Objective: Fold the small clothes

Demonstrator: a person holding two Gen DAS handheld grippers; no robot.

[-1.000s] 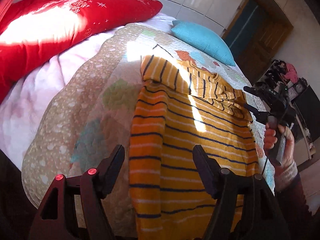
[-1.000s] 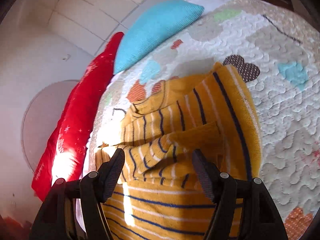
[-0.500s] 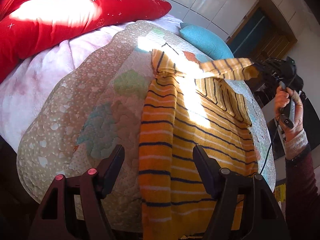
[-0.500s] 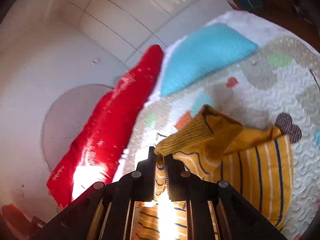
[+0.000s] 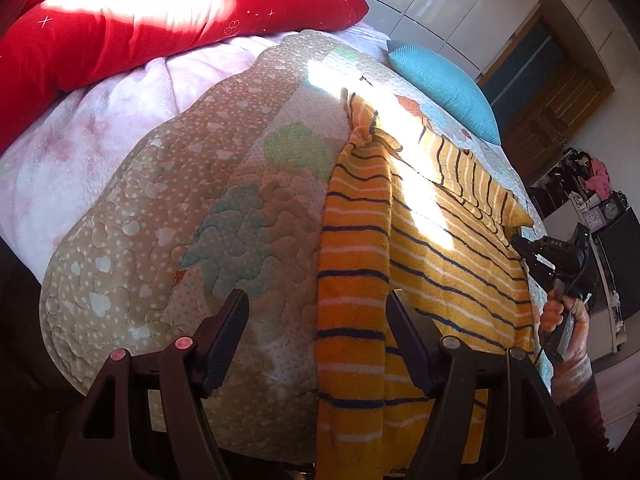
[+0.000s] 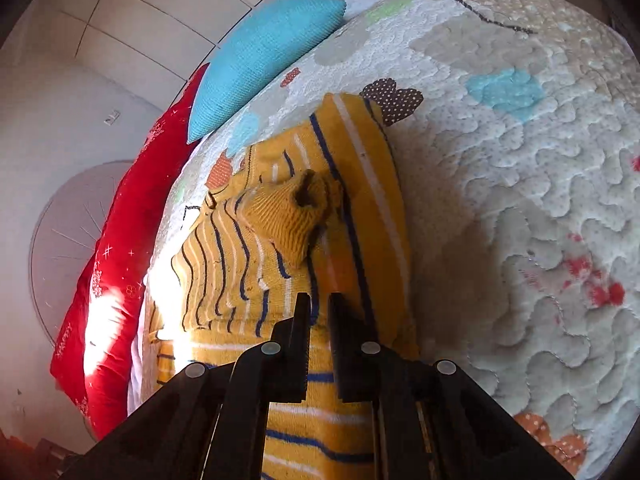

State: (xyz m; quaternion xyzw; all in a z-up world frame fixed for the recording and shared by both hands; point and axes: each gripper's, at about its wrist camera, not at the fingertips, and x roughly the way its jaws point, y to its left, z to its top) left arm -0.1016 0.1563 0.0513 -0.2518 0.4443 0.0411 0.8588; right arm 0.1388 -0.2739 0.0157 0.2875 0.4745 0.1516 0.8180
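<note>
Over the quilt's [image 5: 168, 208] near edge, left gripper [image 5: 318, 318] hovers with jaws wide, grasping nothing; sweater [image 5: 432, 264] lies flat beneath. Right gripper [image 6: 319, 312] has jaws nearly closed, a narrow gap between them, pointing at the folded sleeve [image 6: 280, 220].

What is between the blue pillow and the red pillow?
In the left wrist view, between the blue pillow and the red pillow lie the top of the patterned quilt and a pale pink blanket.
</note>
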